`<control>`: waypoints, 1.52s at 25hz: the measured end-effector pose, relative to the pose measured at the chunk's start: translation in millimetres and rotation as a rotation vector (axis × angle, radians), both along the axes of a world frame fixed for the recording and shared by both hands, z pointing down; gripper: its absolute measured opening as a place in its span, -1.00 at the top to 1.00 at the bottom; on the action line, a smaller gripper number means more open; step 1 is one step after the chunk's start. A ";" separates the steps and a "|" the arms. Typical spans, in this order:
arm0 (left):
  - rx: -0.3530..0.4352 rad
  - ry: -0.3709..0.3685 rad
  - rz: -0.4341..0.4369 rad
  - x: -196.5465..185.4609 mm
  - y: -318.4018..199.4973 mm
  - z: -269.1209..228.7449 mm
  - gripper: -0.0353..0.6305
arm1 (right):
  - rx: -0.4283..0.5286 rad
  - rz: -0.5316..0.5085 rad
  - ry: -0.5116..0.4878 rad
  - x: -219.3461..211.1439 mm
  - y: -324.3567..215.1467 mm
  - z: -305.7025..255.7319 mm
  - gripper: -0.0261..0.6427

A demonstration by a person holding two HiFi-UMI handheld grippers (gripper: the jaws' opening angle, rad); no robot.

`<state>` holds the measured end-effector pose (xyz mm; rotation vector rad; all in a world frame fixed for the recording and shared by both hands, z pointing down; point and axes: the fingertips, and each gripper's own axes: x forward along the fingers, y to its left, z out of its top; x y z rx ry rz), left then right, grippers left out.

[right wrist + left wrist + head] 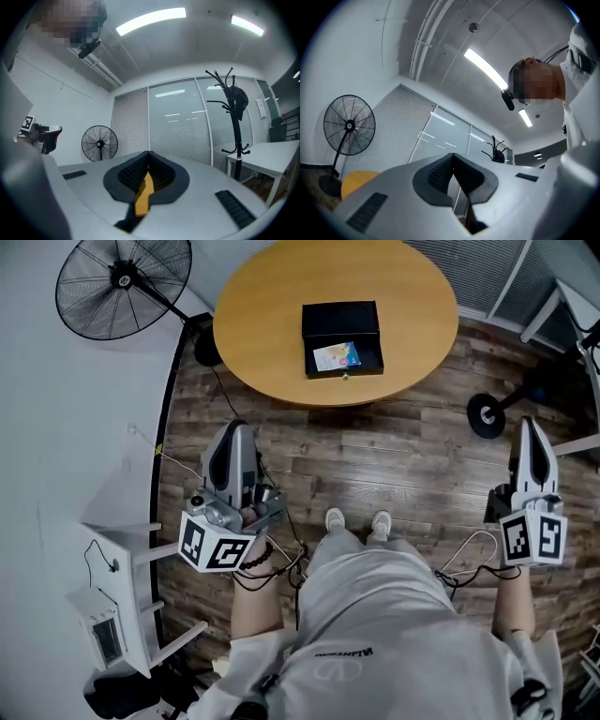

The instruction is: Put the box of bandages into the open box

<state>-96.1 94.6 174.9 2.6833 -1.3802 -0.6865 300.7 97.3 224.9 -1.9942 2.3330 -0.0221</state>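
The black open box (339, 315) lies on the round wooden table (267, 329), its lid tipped back. The small colourful box of bandages (337, 356) lies inside it, towards the left. Both grippers hang low at the person's sides, well short of the table. My left gripper (231, 433) points towards the table, and in the left gripper view its dark pads (440, 176) meet at the tip with nothing between them. My right gripper (530, 426) is also shut and empty; an orange sliver shows through the slit behind its pads (161, 176).
A black standing fan (122, 282) is at the far left by the wall. A white rack (122, 554) stands beside my left arm. A black wheeled base (487, 413) sits on the wood floor at the right. A coat stand (232, 112) and a white desk (265, 157) are in the right gripper view.
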 end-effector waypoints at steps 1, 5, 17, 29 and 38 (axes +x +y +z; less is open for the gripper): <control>0.002 -0.005 0.000 -2.1 1.9 -1.2 0.87 | 0.000 0.003 -0.001 -0.2 1.6 -1.0 0.87; 0.013 -0.034 0.007 -10.0 4.0 -2.9 0.87 | -0.006 0.037 0.005 2.5 8.4 -1.7 0.87; 0.031 -0.224 -0.123 -63.5 2.4 -6.4 0.87 | -0.036 0.126 0.000 -17.1 30.0 -6.6 0.87; 0.023 -0.216 -0.154 -93.0 5.2 0.5 0.87 | -0.086 0.141 0.023 -43.3 30.0 1.2 0.87; 0.012 -0.206 -0.137 -98.5 8.3 5.2 0.87 | -0.094 0.133 0.023 -56.6 33.5 4.0 0.87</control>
